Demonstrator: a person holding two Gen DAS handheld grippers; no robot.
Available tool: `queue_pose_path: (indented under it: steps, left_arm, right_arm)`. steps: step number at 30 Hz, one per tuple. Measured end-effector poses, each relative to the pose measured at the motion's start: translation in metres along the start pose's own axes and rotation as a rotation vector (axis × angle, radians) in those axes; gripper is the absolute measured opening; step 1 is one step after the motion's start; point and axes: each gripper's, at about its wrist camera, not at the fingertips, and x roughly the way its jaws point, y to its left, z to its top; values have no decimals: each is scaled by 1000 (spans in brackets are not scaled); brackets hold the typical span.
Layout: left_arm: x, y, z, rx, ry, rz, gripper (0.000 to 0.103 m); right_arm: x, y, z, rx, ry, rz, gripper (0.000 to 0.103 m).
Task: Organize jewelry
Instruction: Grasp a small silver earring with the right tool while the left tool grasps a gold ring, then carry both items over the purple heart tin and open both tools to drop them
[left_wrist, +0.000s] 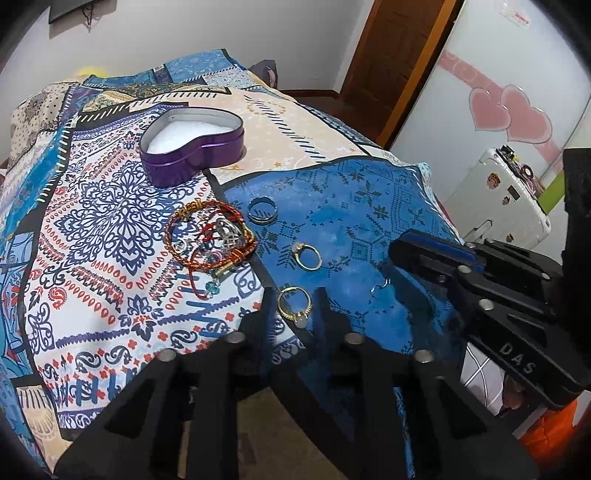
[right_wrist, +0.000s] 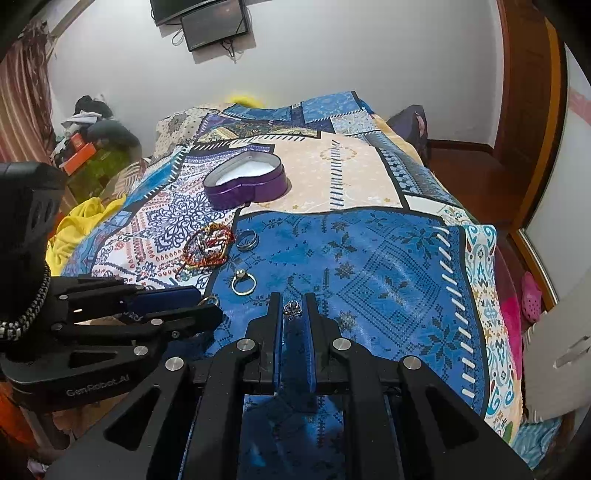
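A bed covered by a patchwork-printed cloth (right_wrist: 369, 177) in blue, cream and white fills both views; white walls, a wooden door (left_wrist: 399, 48) and a white suitcase with stickers (left_wrist: 502, 192) stand beyond it. On the far half of the cloth rests an open heart-shaped purple tin with a white lining (left_wrist: 192, 144), its point toward the near left. Just nearer lies a tangle of red and gold braided cord bracelets (left_wrist: 210, 240), loosely coiled. To their right lies a plain silver band ring (left_wrist: 261, 211), flat on the blue patch. Nearer again lies a gold ring with a pale stone (left_wrist: 307, 255), flat, stone toward the far left.

The left gripper (left_wrist: 295, 310), of black plastic, has its jaws closed to a narrow gap either side of a second gold ring with a pale oval stone (left_wrist: 293, 304), stone toward the near side; whether the pads press on it cannot be told. The right gripper (right_wrist: 293, 312), its jaws nearly together, holds a small dark-stoned silver ring (right_wrist: 293, 308) at its blue-padded tips above the blue patch.
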Motion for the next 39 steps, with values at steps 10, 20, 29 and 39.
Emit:
queue_pose_path:
  steps: [10, 20, 29, 39]
  left_arm:
    - [-22, 1, 5, 2, -65, 32, 18]
    - [-60, 16, 33, 5, -184, 66, 18]
    - [-80, 39, 67, -3, -269, 119, 18]
    - [-62, 63, 88, 5, -256, 169, 18]
  right_arm:
    - [-12, 5, 18, -13, -58, -4, 9]
    - [-25, 22, 48, -52, -140, -1, 9]
    - [-23, 40, 84, -98, -217, 2, 9]
    - [13, 43, 112, -132, -171, 14, 9]
